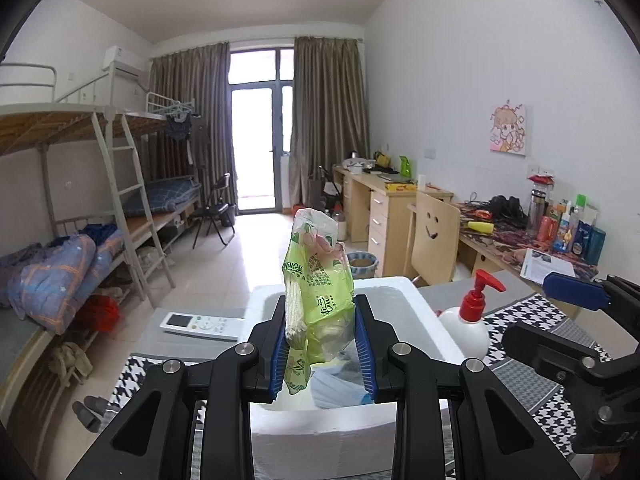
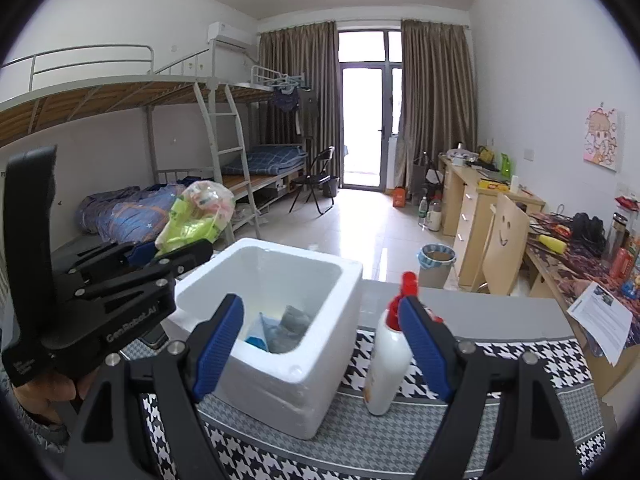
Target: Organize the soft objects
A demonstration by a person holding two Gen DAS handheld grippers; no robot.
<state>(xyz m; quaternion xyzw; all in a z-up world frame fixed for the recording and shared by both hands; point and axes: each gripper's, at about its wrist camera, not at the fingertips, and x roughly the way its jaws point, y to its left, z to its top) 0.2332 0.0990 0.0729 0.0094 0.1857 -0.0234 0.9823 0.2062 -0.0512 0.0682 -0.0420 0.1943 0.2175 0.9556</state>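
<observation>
My left gripper [image 1: 320, 344] is shut on a green plastic packet [image 1: 318, 280], held upright between the blue pads above a white foam box [image 1: 328, 432]. In the right wrist view the same packet [image 2: 196, 216] sticks up from the left gripper [image 2: 172, 250] at the box's left side. The foam box [image 2: 348, 280] holds blue and grey soft items [image 2: 280, 328]. My right gripper [image 2: 320, 344] is open, its fingers spread over the box's near right corner. A white pump bottle [image 2: 390, 364] with a red pump stands just inside its right finger [image 2: 424, 348].
The box and the pump bottle [image 1: 468, 320] stand on a houndstooth cloth [image 2: 360, 440]. A white remote [image 1: 202, 325] lies left of the box. The right gripper [image 1: 528, 308] shows at the right. A hand [image 2: 44, 392] holds the left gripper. Bunk beds stand left, cluttered desks right.
</observation>
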